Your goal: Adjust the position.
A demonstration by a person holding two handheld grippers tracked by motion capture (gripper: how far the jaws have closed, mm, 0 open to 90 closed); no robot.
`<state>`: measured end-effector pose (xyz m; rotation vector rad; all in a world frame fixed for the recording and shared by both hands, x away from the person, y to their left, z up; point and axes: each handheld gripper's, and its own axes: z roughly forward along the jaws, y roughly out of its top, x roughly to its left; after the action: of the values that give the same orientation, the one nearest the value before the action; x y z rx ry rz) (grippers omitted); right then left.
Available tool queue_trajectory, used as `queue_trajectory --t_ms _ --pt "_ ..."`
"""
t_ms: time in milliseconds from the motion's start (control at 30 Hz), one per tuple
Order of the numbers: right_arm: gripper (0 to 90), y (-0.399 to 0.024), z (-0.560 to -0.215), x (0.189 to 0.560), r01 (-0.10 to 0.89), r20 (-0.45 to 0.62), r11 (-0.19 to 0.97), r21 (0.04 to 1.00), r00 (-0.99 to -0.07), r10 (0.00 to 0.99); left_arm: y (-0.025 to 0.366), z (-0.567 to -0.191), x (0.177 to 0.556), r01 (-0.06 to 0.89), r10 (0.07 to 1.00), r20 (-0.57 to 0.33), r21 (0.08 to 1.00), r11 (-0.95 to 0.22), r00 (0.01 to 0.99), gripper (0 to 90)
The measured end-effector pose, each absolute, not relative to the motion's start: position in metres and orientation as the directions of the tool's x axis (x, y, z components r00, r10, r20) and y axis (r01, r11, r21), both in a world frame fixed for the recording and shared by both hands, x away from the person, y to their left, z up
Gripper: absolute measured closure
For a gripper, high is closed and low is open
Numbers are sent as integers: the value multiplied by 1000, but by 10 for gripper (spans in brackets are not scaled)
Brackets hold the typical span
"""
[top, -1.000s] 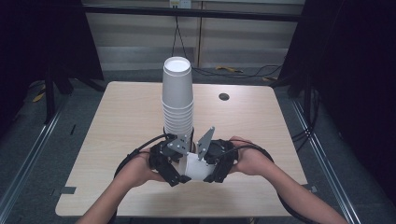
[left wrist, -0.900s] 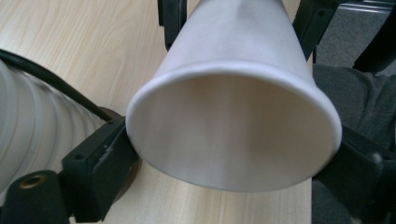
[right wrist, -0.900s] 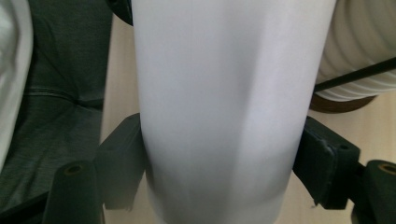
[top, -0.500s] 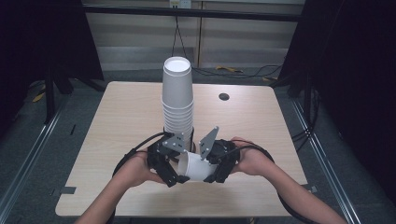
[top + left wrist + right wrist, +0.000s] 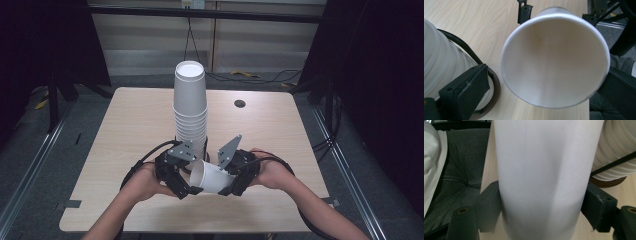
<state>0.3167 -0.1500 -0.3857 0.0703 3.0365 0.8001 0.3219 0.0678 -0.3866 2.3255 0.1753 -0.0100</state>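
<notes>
We are holding one white cup [image 5: 212, 177] on its side just above the table's [image 5: 125, 130] near edge, at about six o'clock from the tall stack [image 5: 190, 112] of cups standing mid-table. The right gripper [image 5: 227, 182] is squeezing the cup's body near its base, its two pads [image 5: 487, 205] pressing the wall from either side in the right gripper view; the wall is looking slightly pinched there. The cup's mouth is facing the left gripper [image 5: 187, 187], whose jaws have just been opening and are now standing wide at three and nine o'clock of the rim in the left gripper view, not pressing on it. So the cup is hanging from the right grip alone.

We judge the risks to be these: the thin wall is buckling under the squeeze and may crease or slip out if the grip tightens or the hand tilts. The stack is standing just beside the left gripper, at ten o'clock of it, so a careless swing of that hand or its cable [image 5: 461, 45] could topple the stack.
</notes>
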Motion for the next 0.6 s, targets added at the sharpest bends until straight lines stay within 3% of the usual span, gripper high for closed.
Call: queue_trajectory --t_ms 600 --pt "244 -155 -390 319 62 31 855 514 -998 53 71 -388 323 157 129 -97 752 -640 987 0"
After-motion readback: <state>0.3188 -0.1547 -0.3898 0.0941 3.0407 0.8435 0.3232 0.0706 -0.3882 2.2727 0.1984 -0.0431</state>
